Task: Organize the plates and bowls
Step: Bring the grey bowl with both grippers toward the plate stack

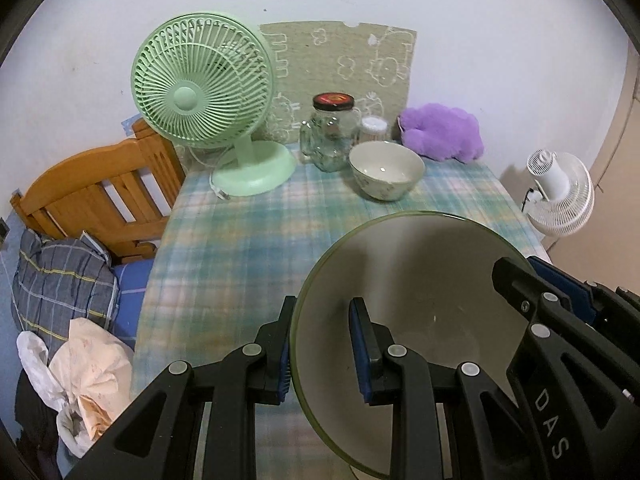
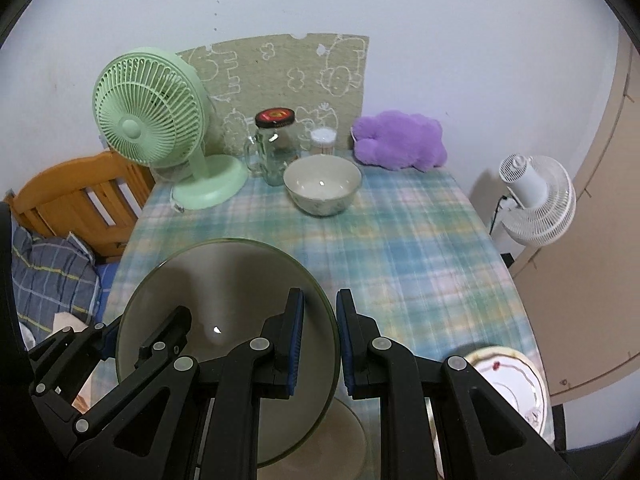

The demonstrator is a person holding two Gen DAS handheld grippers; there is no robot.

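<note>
A round smoked-glass plate is held tilted above the plaid tablecloth by both grippers. My left gripper is shut on its left rim, one blue pad on each face. My right gripper is shut on the opposite rim. Each gripper also shows in the other's view: the right gripper and the left gripper. A cream bowl stands farther back on the table. A white patterned plate lies near the front right edge. Another glass plate lies on the cloth under the held one.
At the back stand a green desk fan, a glass jar with a black lid, a small lidded pot and a purple plush toy. A wooden bed frame is left of the table, a white fan right.
</note>
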